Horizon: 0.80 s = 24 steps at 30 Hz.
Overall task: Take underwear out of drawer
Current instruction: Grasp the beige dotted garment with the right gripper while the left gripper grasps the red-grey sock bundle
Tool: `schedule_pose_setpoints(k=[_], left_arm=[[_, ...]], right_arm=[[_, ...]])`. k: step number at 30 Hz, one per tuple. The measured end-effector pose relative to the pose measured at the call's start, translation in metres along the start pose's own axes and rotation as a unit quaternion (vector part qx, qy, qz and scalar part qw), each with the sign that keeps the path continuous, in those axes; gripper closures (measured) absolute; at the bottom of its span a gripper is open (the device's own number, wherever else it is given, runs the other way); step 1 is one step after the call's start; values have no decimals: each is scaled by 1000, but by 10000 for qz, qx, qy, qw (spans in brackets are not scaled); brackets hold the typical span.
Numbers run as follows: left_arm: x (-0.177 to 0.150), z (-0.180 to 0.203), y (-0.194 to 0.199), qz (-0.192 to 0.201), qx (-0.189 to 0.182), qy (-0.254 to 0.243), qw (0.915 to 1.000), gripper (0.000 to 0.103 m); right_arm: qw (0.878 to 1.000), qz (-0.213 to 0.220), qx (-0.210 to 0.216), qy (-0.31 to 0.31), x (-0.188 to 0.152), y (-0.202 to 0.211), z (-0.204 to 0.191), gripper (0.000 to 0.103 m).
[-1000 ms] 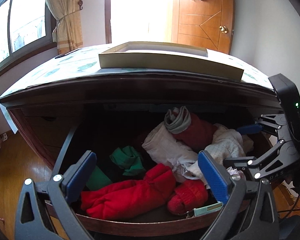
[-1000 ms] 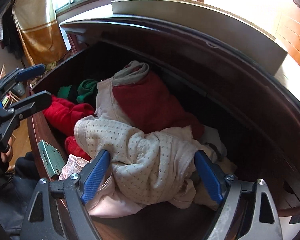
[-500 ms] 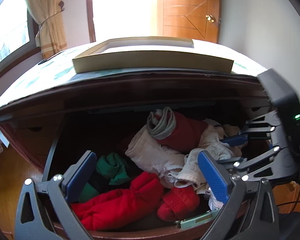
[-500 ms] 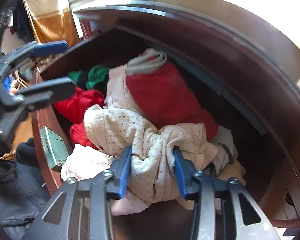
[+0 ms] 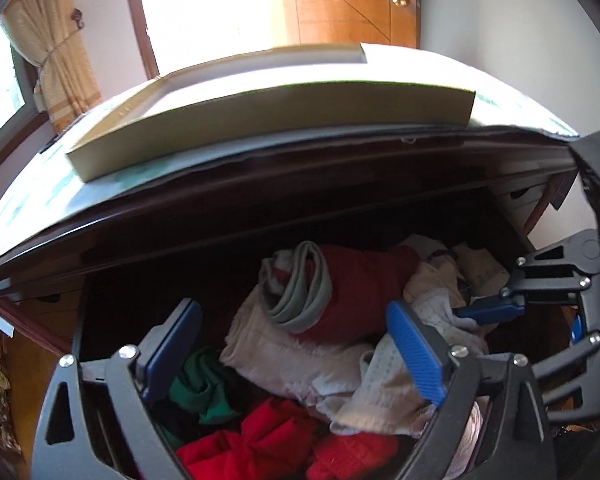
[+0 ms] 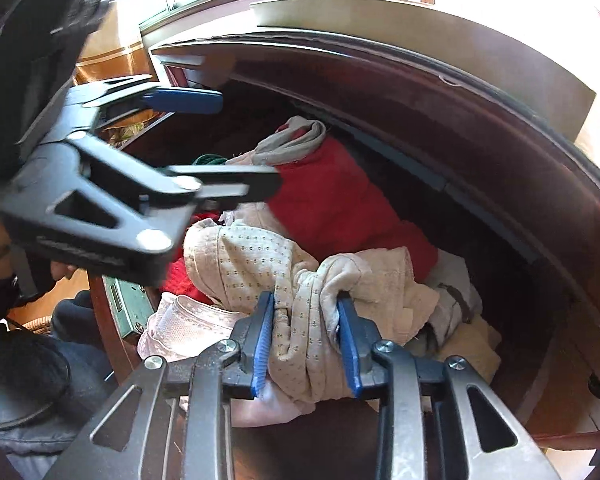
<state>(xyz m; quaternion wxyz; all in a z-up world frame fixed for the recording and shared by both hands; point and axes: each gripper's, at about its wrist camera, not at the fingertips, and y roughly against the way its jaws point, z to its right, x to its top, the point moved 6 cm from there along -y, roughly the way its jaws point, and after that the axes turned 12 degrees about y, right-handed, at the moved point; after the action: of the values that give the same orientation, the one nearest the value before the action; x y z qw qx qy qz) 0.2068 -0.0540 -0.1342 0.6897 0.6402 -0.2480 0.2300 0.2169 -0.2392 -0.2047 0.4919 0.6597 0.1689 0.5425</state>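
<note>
The open dark wooden drawer [image 5: 112, 280] holds a heap of clothes. My right gripper [image 6: 306, 344] is shut on cream dotted underwear [image 6: 260, 264], bunched between its blue pads at the drawer's right front; it also shows in the left wrist view [image 5: 392, 384]. My left gripper [image 5: 296, 356] is open and empty, hovering over the clothes, its right pad just above the dotted underwear. It shows in the right wrist view [image 6: 204, 140] at upper left. A red garment with a grey band [image 5: 356, 292] lies in the middle.
Green [image 5: 200, 388] and bright red clothes [image 5: 260, 444] lie at the drawer's front left. A pale pink garment [image 6: 188, 328] hangs at the front edge by a metal lock plate [image 6: 120, 304]. A flat tan box [image 5: 260, 120] lies on the dresser top.
My right gripper closed on the dotted underwear and bunched it up. My left gripper moved forward and right, closer over the clothes and the right gripper.
</note>
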Motion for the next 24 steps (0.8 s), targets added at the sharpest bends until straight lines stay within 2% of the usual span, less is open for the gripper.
schedule_pose_setpoints(k=[7,10,15,17,20,24], left_arm=[[4,15,-21,-369,-68,-208,9991,23],[3,15,-31,-588,-42,-216,9980,40],[4,16,-37,-685,-18,-301,9972,41],[2,17,-39,-733,17,-395,9965,60],[0,11,-38,-743,-73,-298,9968,70],[-3,10,-27,-622,-200,-297,9974,76]], right_arm=[[10000,20,-48,70,4,-6,-10,70],[9999,4,-68,101,5,-7,-13,70],[9998,-59,-103,165,8,-11,-19,70],[9998,-68,-106,164,9,-11,-22,70],[9997,-65,-132,176,11,-11,-24,70],[9997,44,-185,126,11,-8,-25,70]])
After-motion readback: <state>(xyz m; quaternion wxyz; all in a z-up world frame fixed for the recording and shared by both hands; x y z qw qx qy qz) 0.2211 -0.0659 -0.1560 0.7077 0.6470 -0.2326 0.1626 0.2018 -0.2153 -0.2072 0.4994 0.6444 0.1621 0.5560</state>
